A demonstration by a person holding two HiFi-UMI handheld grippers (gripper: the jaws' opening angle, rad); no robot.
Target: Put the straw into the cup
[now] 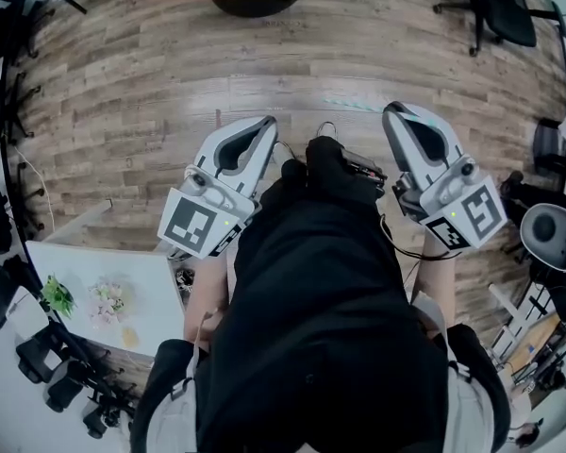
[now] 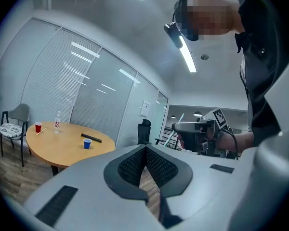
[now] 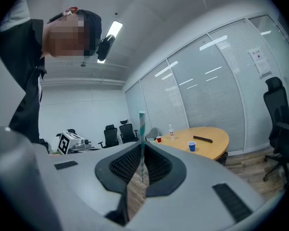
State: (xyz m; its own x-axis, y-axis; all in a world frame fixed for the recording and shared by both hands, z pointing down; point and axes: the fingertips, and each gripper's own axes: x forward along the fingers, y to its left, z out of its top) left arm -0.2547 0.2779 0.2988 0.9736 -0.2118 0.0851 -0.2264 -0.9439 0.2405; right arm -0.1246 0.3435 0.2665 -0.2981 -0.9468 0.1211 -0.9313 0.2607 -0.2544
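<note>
Teal-and-white striped straw (image 3: pixel 142 141), slender, upright

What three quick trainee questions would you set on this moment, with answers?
1. True or false: the right gripper is shut on the straw.
2. Which cups stand on the round table? A) one red, one blue B) two green C) one white
3. Fill in: the left gripper holds ____.
Key: 1 true. 2 A: the red cup and the blue cup. 3 nothing; its jaws are together.
</note>
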